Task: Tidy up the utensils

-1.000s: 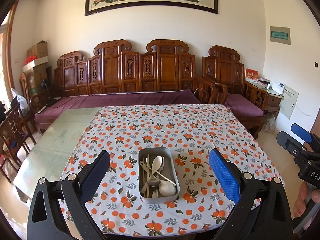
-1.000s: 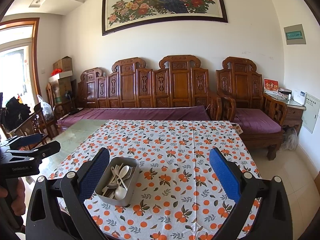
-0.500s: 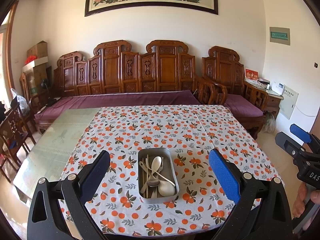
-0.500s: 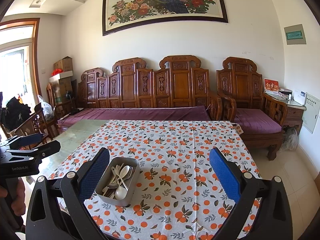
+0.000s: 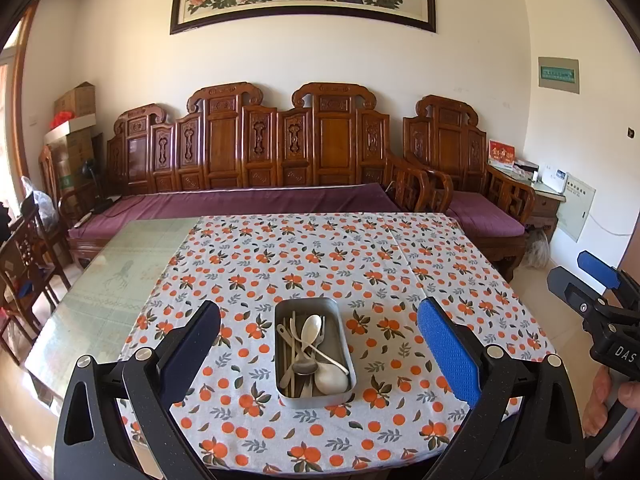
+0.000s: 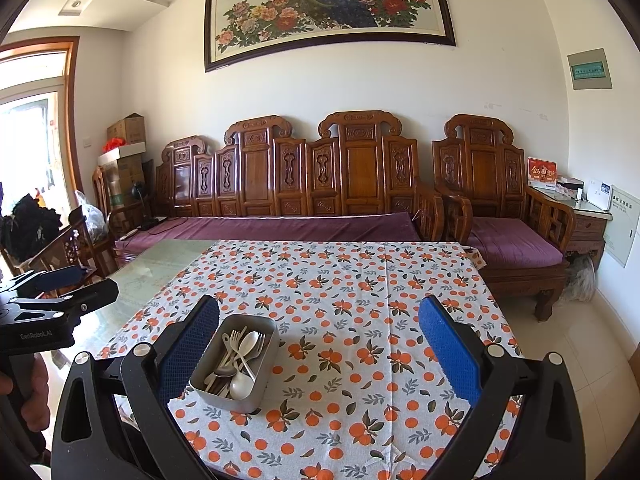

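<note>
A rectangular metal tin sits near the front of the table and holds several utensils: a white spoon, a metal spoon, forks and chopsticks. My left gripper hangs open above the table, the tin showing between its blue-padded fingers. My right gripper is open too, off to the tin's right, with the tin beside its left finger. Neither gripper holds anything. Each gripper also shows at the edge of the other's view, held by a hand.
An orange-print tablecloth covers most of the glass-topped table; the bare glass lies at the left. A carved wooden sofa with purple cushions stands behind the table, an armchair to its right. Wooden chairs crowd the left side.
</note>
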`<state>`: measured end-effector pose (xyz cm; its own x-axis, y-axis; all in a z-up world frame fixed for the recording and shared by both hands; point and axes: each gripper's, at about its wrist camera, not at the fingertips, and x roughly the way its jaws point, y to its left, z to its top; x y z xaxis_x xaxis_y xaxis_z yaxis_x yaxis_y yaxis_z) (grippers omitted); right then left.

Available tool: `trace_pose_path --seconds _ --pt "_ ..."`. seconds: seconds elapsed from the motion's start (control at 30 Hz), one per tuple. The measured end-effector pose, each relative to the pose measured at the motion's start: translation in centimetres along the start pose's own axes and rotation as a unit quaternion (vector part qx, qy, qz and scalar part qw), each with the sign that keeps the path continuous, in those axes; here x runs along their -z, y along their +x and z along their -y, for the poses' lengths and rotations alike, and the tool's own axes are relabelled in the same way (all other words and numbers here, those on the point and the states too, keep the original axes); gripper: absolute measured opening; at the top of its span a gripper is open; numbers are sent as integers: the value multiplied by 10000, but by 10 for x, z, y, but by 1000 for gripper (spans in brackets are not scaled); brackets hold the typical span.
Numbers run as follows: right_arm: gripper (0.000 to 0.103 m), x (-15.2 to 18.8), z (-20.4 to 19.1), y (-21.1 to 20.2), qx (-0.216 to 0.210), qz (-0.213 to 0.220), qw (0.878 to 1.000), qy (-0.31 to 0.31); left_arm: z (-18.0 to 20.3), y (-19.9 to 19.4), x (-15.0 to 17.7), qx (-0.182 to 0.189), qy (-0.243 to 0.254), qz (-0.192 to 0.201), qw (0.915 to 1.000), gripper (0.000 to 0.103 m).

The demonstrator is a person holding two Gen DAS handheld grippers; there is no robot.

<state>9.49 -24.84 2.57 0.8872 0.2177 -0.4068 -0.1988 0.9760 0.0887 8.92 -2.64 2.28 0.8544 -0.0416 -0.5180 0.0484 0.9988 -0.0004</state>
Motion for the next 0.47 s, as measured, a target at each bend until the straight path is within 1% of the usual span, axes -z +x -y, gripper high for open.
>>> trace_pose_path --seconds 0.47 --pt "101 2 0 0 -8 3 10000 1 5 -3 -5 24 -13 11 10000 95"
